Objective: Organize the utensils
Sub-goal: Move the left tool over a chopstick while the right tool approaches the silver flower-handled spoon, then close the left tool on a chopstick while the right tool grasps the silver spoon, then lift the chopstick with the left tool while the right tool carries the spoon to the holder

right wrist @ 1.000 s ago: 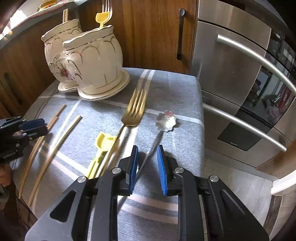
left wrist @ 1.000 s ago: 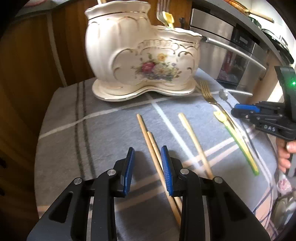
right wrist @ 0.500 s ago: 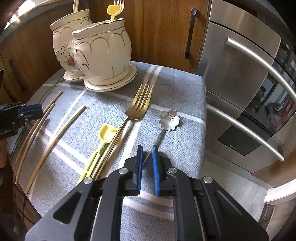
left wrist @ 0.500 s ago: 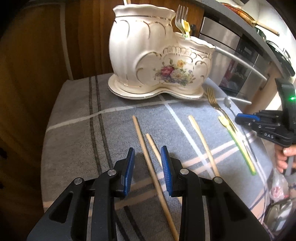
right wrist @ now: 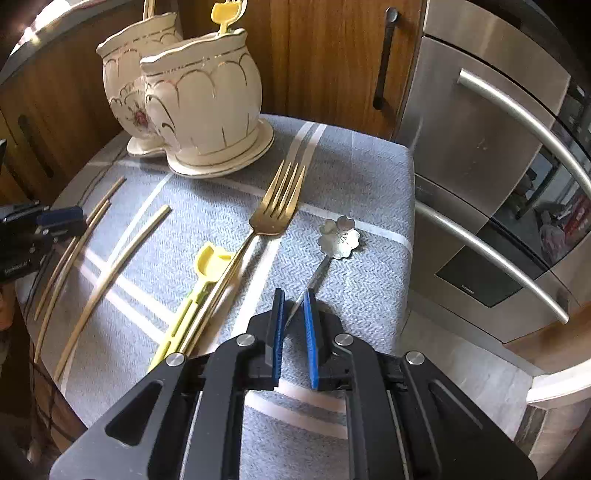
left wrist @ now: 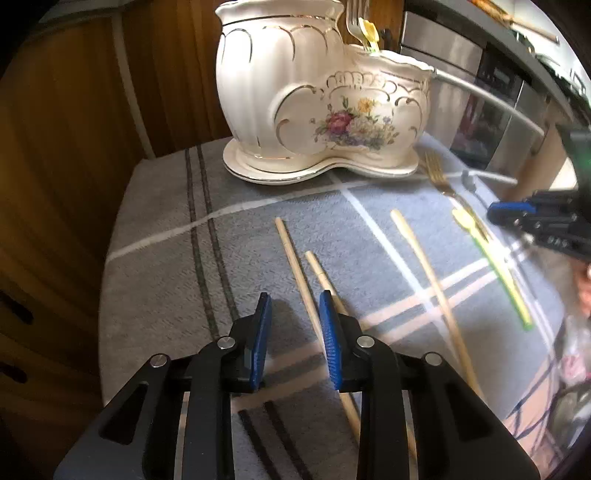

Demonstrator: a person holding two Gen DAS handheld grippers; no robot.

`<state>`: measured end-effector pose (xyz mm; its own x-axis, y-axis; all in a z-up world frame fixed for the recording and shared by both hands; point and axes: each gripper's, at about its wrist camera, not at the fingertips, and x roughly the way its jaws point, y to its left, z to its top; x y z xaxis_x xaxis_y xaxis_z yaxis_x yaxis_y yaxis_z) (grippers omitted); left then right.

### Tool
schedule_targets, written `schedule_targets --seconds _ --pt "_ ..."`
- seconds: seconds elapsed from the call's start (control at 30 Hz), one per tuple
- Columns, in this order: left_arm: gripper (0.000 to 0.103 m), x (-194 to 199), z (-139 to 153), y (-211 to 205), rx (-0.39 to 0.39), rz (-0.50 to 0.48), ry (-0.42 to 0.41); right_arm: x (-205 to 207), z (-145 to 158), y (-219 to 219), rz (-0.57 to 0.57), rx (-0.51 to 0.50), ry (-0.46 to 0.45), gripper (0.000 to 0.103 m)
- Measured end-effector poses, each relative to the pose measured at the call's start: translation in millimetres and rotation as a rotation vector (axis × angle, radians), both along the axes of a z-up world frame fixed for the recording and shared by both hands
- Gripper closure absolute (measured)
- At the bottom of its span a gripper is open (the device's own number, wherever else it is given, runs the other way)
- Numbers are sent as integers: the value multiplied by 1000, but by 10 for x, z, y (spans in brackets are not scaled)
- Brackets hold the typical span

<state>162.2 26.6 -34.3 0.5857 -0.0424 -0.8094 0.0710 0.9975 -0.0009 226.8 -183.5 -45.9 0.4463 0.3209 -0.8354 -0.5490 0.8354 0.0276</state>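
I am clenching the right gripper [right wrist: 293,325] on the thin handle of the flower-bowled spoon [right wrist: 339,238] — its pads are pinching the stem low down, likely so the bowl stays free ahead of the jaws for a handle-first drop into the ceramic holder [right wrist: 199,99]. That holder is standing well ahead and to the left of this claw, with 1 yellow utensil [right wrist: 223,13] already poking out of it. The gold fork [right wrist: 275,208] and the yellow-green utensil [right wrist: 207,266] are lying just to the claw's left. My left gripper [left wrist: 293,325] is closing, yet gripping nothing so far — 1 chopstick [left wrist: 295,266] is running up between its pads, a 2nd chopstick [left wrist: 321,275] is passing under the right pad, and a 3rd chopstick [left wrist: 424,266] is lying off to its right.
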Motion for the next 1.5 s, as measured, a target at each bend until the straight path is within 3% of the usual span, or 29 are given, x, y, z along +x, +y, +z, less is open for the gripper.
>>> schedule_targets --seconds 0.4,0.63,0.9,1.2,1.37,1.5 --pt "75 99 46 111 -51 -26 120 201 19 -33 1 -60 119 93" --pt "75 239 52 47 -23 -39 196 322 28 -42 -52 -38 160 93" --pt "92 268 49 8 52 -91 260 411 36 -148 -85 35 205 100" --pt "98 232 87 207 -29 -134 326 279 202 -136 -65 112 171 100" --pt "98 234 85 214 -18 -145 337 156 412 -122 -43 171 114 100" --pt "98 214 102 302 -63 -121 312 51 579 -116 -24 205 61 100"
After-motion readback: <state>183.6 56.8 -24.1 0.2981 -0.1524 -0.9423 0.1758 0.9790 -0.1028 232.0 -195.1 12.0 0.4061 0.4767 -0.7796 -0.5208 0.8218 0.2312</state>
